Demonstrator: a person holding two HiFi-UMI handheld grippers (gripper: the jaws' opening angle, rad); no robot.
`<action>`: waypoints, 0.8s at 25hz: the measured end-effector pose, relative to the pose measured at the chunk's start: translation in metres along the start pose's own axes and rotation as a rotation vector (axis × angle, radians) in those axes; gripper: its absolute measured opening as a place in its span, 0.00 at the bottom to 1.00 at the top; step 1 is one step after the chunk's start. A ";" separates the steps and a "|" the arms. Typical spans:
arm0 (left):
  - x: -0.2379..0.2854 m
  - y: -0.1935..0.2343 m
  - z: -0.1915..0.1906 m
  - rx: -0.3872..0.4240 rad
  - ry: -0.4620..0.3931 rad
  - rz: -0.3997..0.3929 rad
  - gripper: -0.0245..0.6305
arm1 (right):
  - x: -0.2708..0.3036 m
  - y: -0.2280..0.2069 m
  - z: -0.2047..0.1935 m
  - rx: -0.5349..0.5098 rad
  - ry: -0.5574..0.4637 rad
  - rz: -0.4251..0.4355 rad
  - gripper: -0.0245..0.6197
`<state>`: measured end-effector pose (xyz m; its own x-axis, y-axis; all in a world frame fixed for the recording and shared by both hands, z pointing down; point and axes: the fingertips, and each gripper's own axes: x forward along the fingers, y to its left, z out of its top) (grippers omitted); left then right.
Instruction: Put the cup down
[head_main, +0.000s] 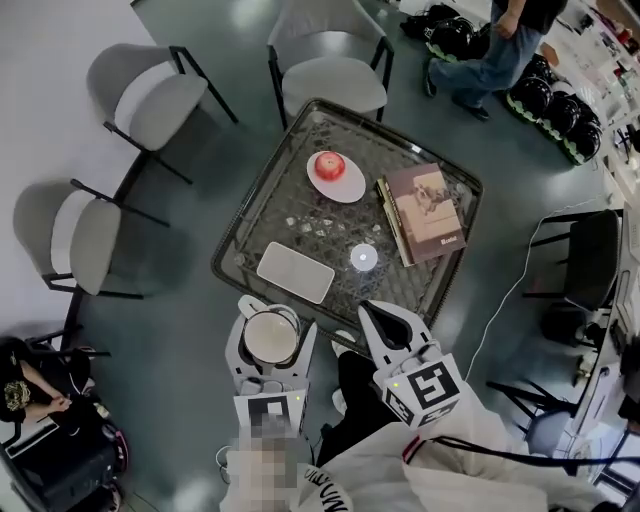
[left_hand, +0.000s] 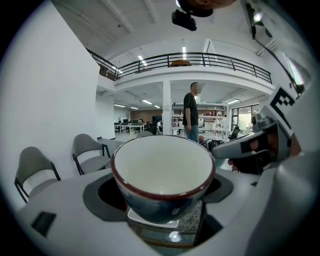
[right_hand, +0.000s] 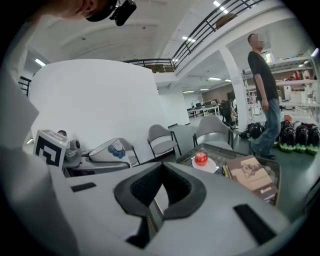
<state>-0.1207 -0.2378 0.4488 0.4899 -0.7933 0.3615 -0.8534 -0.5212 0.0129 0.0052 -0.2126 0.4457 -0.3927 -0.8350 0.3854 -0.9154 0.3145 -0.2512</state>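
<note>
A cup (head_main: 270, 336) with a white inside, dark blue outside and red-brown rim sits upright between the jaws of my left gripper (head_main: 272, 316), which is shut on it. It hangs just short of the near edge of the glass table (head_main: 250, 225). In the left gripper view the cup (left_hand: 162, 170) fills the jaws of the left gripper (left_hand: 162, 195), with a white rectangular tray (left_hand: 150, 219) showing below it. My right gripper (head_main: 380, 314) is beside it on the right, shut and holding nothing. The right gripper view shows the right gripper (right_hand: 161, 172) and the cup (right_hand: 107, 149) off to its left.
On the table lie a white rectangular tray (head_main: 296, 271), a small round white disc (head_main: 364, 258), a plate (head_main: 350, 187) with a red apple (head_main: 329, 165) and a brown book (head_main: 425, 212). Grey chairs (head_main: 150, 95) stand around it. A person (head_main: 495, 50) stands beyond the table.
</note>
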 end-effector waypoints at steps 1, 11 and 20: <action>0.007 0.002 -0.005 -0.005 0.003 -0.001 0.67 | 0.005 -0.003 -0.003 -0.001 0.003 -0.002 0.05; 0.065 0.023 -0.042 -0.028 0.016 0.003 0.67 | 0.058 -0.033 -0.034 0.017 0.035 -0.022 0.05; 0.102 0.037 -0.072 -0.036 0.030 0.018 0.67 | 0.096 -0.059 -0.059 0.002 0.034 -0.032 0.05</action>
<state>-0.1153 -0.3156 0.5528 0.4696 -0.7924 0.3893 -0.8681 -0.4948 0.0398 0.0165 -0.2848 0.5498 -0.3657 -0.8287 0.4237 -0.9275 0.2868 -0.2397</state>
